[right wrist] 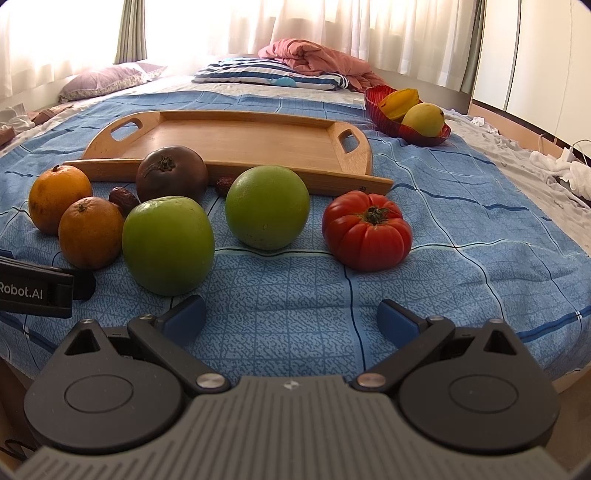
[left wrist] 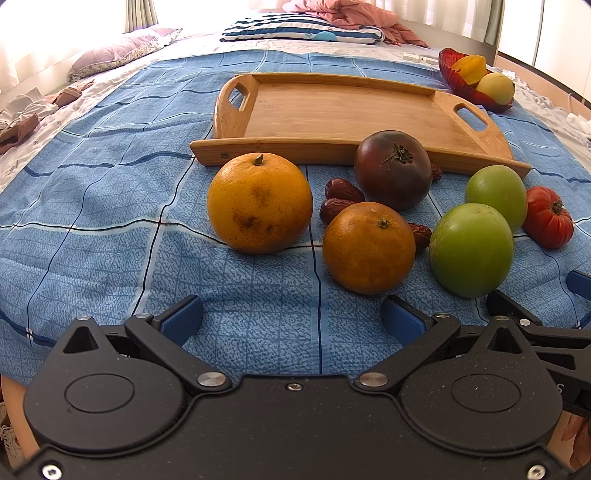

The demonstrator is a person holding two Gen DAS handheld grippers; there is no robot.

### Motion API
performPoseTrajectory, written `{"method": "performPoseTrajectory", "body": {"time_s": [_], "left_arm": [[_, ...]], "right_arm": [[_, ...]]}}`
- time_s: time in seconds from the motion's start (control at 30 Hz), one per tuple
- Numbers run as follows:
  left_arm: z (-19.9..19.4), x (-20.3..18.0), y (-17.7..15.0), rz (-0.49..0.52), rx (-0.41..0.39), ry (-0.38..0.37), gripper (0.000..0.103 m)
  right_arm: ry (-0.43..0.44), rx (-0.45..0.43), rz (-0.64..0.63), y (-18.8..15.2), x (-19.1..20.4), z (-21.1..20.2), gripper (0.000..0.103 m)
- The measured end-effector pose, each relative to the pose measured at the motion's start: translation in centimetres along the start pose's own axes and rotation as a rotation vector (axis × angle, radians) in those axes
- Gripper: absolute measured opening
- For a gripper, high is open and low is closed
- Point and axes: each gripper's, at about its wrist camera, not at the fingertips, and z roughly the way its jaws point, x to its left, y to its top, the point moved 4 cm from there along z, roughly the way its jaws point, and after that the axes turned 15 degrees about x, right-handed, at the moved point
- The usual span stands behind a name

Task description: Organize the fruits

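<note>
Both grippers, left gripper point(left wrist: 291, 317) and right gripper point(right wrist: 291, 317), had their fingers wide apart, holding nothing. The fruits lay just ahead, before the empty wooden tray point(right wrist: 236, 142). The nearest green fruit point(right wrist: 168, 245) seemed best: go slowly, squeeze softly.

A home bedroom. A bed spread with a blue checked sheet point(right wrist: 424, 229) fills the room; at its head lie a lilac patterned pillow point(right wrist: 107, 79), a navy-and-white striped pillow point(right wrist: 266, 74) and a crumpled pink quilt point(right wrist: 317, 57). Sheer white curtains point(right wrist: 332, 26) cover the sunlit window behind.
</note>
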Motion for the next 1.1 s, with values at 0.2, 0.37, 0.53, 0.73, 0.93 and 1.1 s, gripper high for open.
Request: {"method": "performPoseTrajectory", "body": {"time_s": [0.2, 0.37, 0.53, 0.73, 0.93, 1.1], "left_arm": [[0.0, 0.0, 0.0, -0.005, -0.003, 0.0, 0.103], [-0.2, 0.3, 0.0, -0.016, -0.029, -0.009, 0.103], [-0.1, 0.3, -0.7, 0.021, -0.087, -0.013, 0.103], [-0.3, -0.1, -1.3, 0.02, -0.146, 0.008, 0.103], [-1.4, 0.4, -1.3, 0.018, -0.162, -0.077, 0.103], [-3.3, 0.6, -1.3, 0.026, -0.232, -0.138, 0.091]], "right_arm": [[-0.004, -0.015, 0.004, -0.4, -0.1, -0.3, 0.103], [-0.003, -0.027, 0.015, -0.5, -0.2, -0.2, 0.103], [-0.007, -0.041, 0.016, -0.7, -0.1, -0.3, 0.103], [-0.027, -0.113, 0.026, -1.5, 0.1, -0.3, 0.103], [0.0, -0.108, 0.021, -1.3, -0.2, -0.6, 0.103], [0.087, -0.165, -0.012, -1.9, -0.1, -1.7, 0.103]]}}
